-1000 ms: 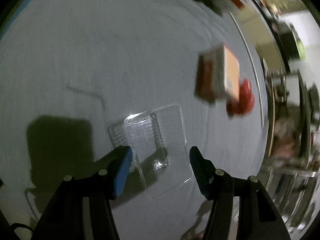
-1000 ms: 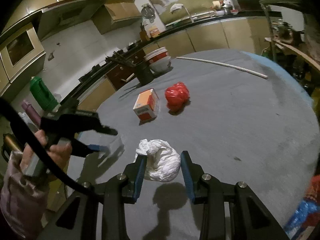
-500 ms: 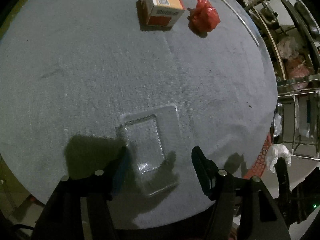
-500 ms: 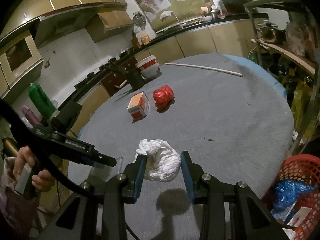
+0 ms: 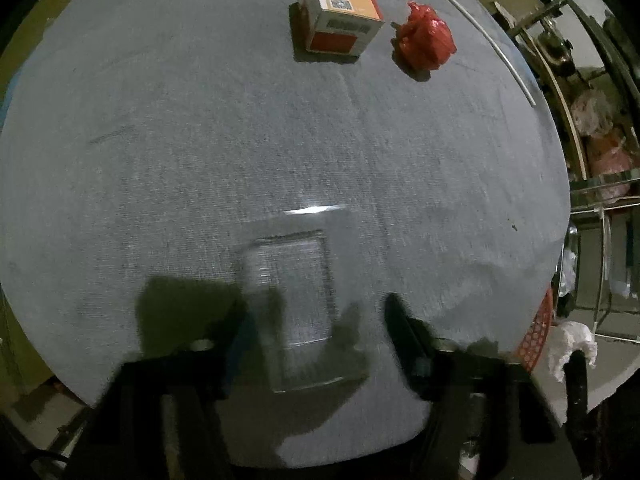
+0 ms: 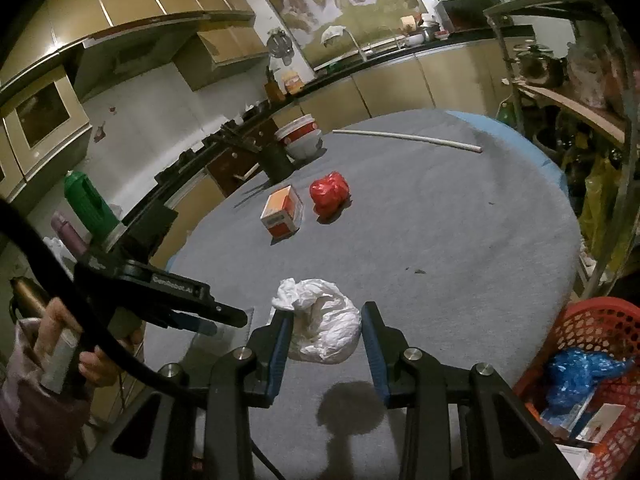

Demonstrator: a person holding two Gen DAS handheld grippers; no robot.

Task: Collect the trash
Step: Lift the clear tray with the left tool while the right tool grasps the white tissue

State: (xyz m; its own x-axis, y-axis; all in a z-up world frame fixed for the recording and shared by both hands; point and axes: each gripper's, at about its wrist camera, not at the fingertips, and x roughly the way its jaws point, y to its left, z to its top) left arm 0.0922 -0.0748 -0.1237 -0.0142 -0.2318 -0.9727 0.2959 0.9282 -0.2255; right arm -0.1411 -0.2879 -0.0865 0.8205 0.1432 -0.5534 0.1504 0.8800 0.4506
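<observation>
The right gripper (image 6: 326,332) is clamped on a white bag (image 6: 324,332) at lower centre. The left gripper (image 5: 316,320) is closing around a clear tray (image 5: 296,280), pads not touching it.

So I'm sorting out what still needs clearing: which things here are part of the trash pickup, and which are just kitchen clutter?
Trash job:
- white crumpled bag, clamped in the right gripper
- clear plastic tray, left gripper closing over it
- orange box
- red bag
- red basket

Lying about:
- white rod
- stacked bowls
- green bottle
</observation>
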